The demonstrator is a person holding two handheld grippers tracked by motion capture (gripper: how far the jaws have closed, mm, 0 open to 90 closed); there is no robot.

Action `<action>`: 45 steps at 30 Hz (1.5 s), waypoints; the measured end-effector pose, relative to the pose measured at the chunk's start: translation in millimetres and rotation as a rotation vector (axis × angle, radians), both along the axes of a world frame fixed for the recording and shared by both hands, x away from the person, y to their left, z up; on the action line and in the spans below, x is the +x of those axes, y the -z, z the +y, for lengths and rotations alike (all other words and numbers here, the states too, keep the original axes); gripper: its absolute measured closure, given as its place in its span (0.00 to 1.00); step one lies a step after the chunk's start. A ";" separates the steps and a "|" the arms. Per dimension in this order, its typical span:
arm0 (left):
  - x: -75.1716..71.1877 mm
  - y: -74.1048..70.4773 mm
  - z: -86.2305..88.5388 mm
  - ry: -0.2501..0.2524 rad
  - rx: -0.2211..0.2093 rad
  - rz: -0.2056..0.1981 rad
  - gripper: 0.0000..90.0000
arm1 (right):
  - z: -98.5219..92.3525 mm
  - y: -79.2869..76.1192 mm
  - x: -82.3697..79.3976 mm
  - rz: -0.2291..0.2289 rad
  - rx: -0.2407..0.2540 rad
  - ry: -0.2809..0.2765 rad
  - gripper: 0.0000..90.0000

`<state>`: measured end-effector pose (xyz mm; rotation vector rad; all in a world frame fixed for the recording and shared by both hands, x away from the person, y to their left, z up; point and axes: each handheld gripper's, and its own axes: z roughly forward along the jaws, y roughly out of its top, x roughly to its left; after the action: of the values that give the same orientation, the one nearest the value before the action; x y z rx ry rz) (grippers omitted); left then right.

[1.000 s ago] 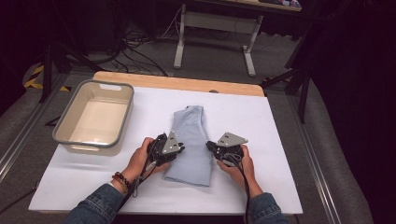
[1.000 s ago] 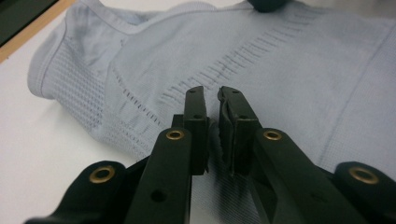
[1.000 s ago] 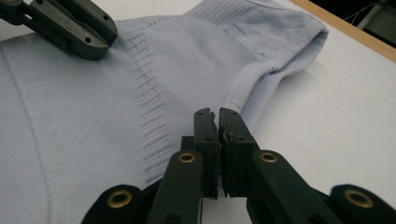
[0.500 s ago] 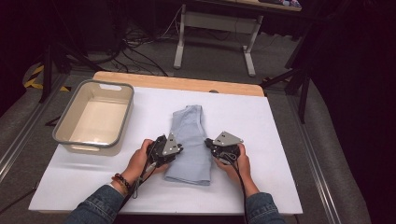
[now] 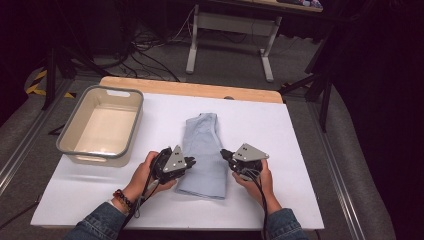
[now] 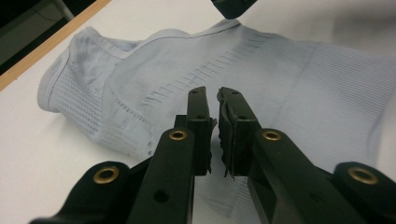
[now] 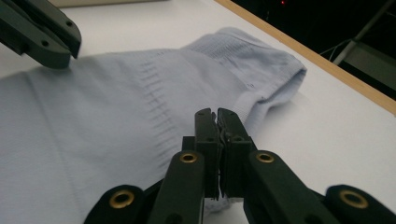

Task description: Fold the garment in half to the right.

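A light blue folded garment (image 5: 205,150) lies flat in the middle of the white table (image 5: 305,150). My left gripper (image 5: 191,161) hovers at its left edge, jaws nearly together, with nothing between them; in the left gripper view, the left gripper (image 6: 212,93) points across the ribbed garment (image 6: 280,70). My right gripper (image 5: 223,153) is at the right edge. Its jaws have just closed a little further and meet with nothing between their tips. In the right gripper view, the right gripper (image 7: 216,113) hangs over the garment (image 7: 93,102), the left gripper (image 7: 42,32) opposite.
A grey bin (image 5: 107,91) with a bare pale bottom stands at the table's left. A wooden strip (image 5: 190,89) borders the far edge. Beyond it are a desk frame (image 5: 230,25) and cables on the floor. Bare white surface lies right of the garment.
The left gripper has drawn slightly toward the near edge. The right gripper is almost where it was. The garment lies as before.
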<state>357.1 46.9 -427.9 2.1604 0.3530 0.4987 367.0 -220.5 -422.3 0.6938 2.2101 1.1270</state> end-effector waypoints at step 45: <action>-21.3 36.0 -5.4 0.094 0.081 0.096 0.95 | -18.2 17.2 -10.4 0.048 -0.044 0.054 0.99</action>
<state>335.7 41.4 -463.9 2.2731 0.2869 0.3623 356.6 -238.6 -439.6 0.7645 2.2362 1.0417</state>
